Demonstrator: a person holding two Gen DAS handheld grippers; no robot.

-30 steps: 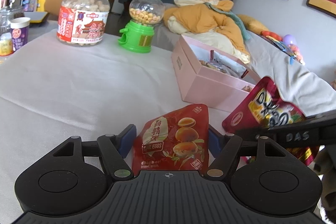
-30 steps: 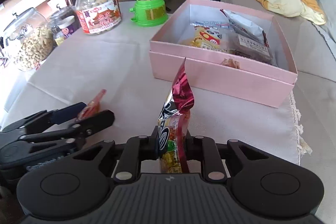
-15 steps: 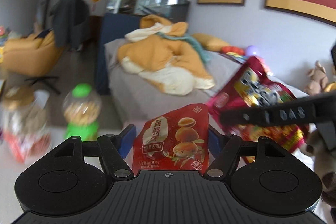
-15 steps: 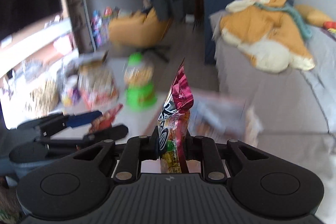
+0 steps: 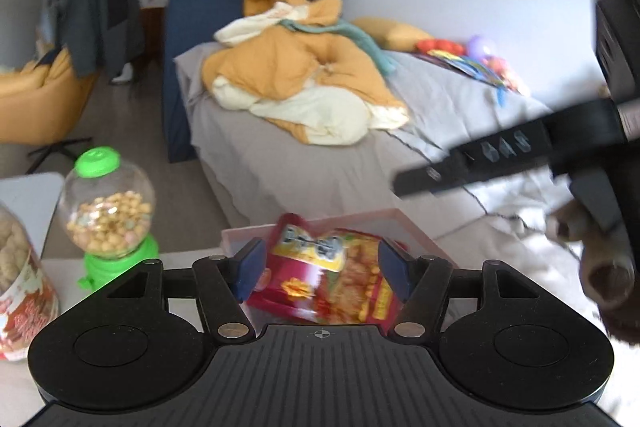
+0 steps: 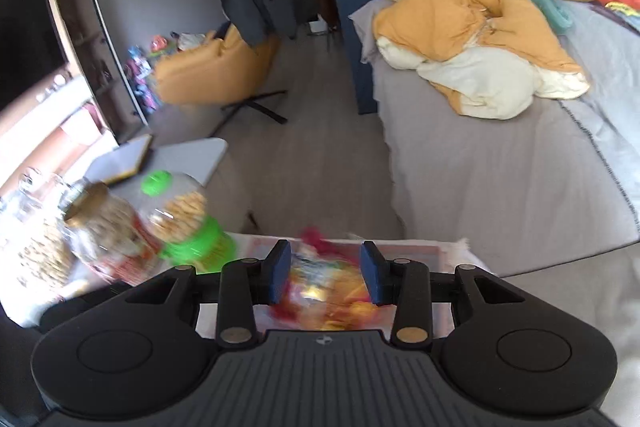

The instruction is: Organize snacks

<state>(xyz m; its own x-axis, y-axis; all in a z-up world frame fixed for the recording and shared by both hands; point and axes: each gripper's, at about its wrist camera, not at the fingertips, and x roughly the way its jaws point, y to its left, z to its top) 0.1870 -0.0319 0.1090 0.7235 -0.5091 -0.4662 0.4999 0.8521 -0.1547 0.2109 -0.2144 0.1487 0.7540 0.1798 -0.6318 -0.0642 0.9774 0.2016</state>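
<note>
Both grippers — left gripper (image 5: 322,269) and right gripper (image 6: 325,277) — hang wide and empty, the red snack bag (image 5: 326,277) lying directly below them in the pink box (image 5: 404,221), long axis crosswise.

We see the snack bag (image 6: 320,291) in the pink box (image 6: 404,250) only as a smear, perhaps mid-fall; its print is unreadable.
</note>
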